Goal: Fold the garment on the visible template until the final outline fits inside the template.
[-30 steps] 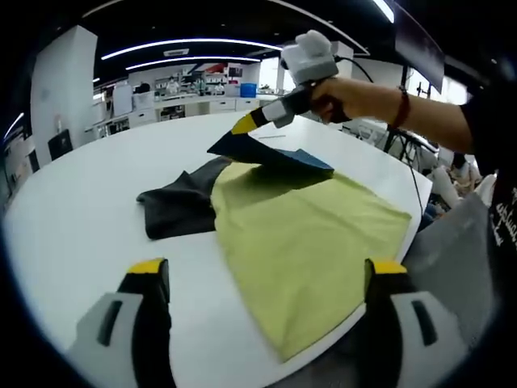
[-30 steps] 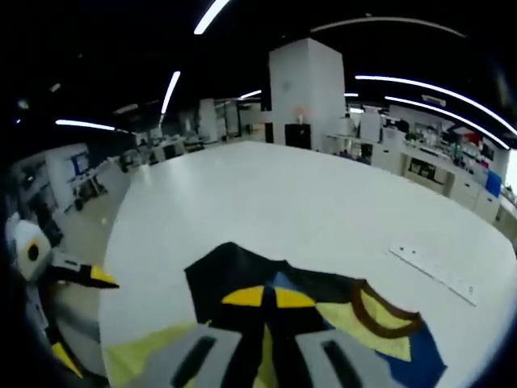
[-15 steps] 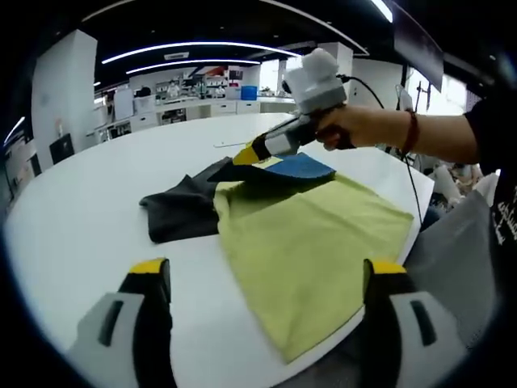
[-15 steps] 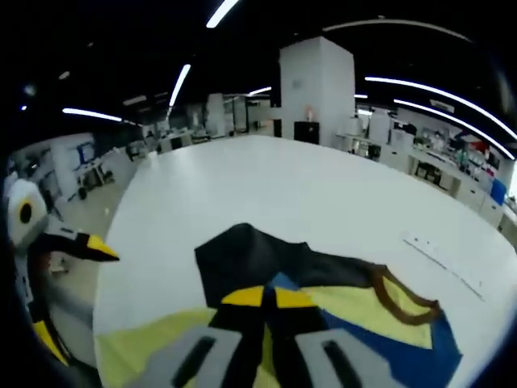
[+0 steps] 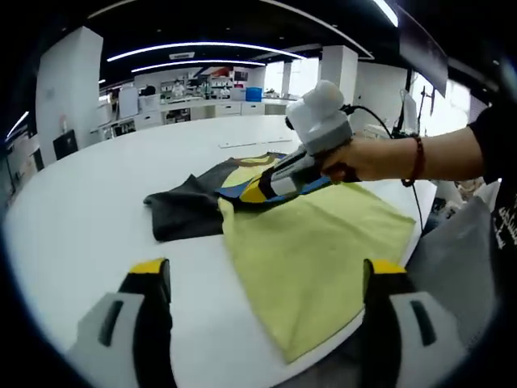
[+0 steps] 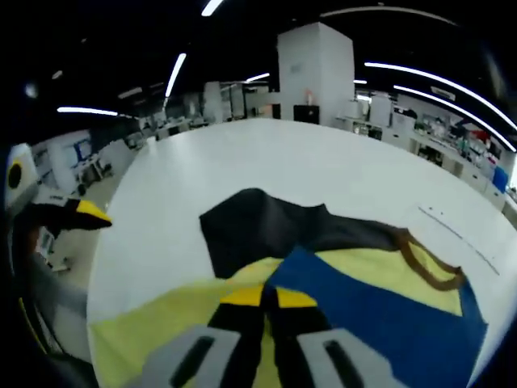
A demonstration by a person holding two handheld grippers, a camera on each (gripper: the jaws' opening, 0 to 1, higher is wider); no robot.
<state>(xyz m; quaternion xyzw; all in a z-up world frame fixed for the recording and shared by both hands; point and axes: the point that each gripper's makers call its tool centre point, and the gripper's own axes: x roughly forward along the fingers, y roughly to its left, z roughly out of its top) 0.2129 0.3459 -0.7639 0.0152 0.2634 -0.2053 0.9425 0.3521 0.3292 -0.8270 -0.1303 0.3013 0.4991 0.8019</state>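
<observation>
Since a second ago your right hand-held gripper (image 5: 257, 192) has come down from its raised carry toward the bench (image 5: 89, 202), laying the blue flap it pinches back over the garment (image 5: 307, 242). That garment lies spread near the bench's edge on your side: a yellow-green panel, a dark sleeve (image 5: 182, 212) trailing beside it, the blue section (image 6: 388, 323) and brown-trimmed collar (image 6: 428, 267) beyond. I cannot pick out a template outline under it. The right hand-held gripper's jaws are closed tight on the fabric edge; your left hand-held gripper (image 5: 262, 279) hovers wide and empty. Expect thin, limp cloth: light, no stiffness, prone to drag and wrinkle. Take hold at hems or corners, pinching a single layer.
</observation>
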